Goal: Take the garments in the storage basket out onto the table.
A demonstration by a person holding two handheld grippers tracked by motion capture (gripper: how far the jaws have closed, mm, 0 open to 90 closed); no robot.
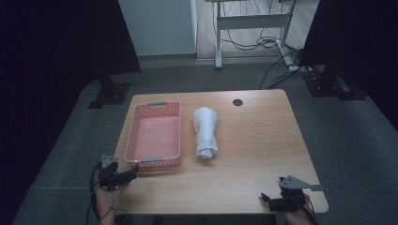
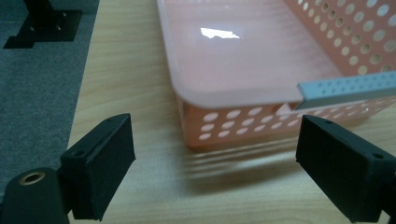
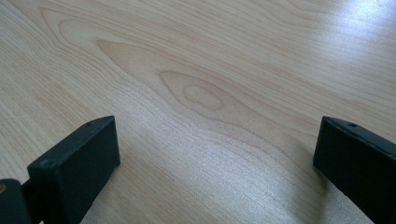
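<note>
A pink perforated basket [image 1: 155,161] with grey handles stands on the left part of the wooden table [image 1: 253,140], and nothing lies in it. A rolled white towel [image 1: 205,131] lies just to its right. My left gripper [image 1: 133,169] sits at the basket's near left corner, jaws wide apart with nothing between them. In the left gripper view the basket's near wall [image 2: 243,123] and its grey handle [image 2: 348,87] stand a little beyond the left gripper [image 2: 217,175]. My right gripper [image 1: 267,199] rests near the table's front right edge, and in the right gripper view this gripper [image 3: 215,163] is open over bare wood.
A dark round hole [image 1: 238,102] marks the table's far side. Black stand feet [image 1: 110,93] rest on the grey floor to the left and right of the table, and a white desk frame [image 1: 253,21] with cables stands behind.
</note>
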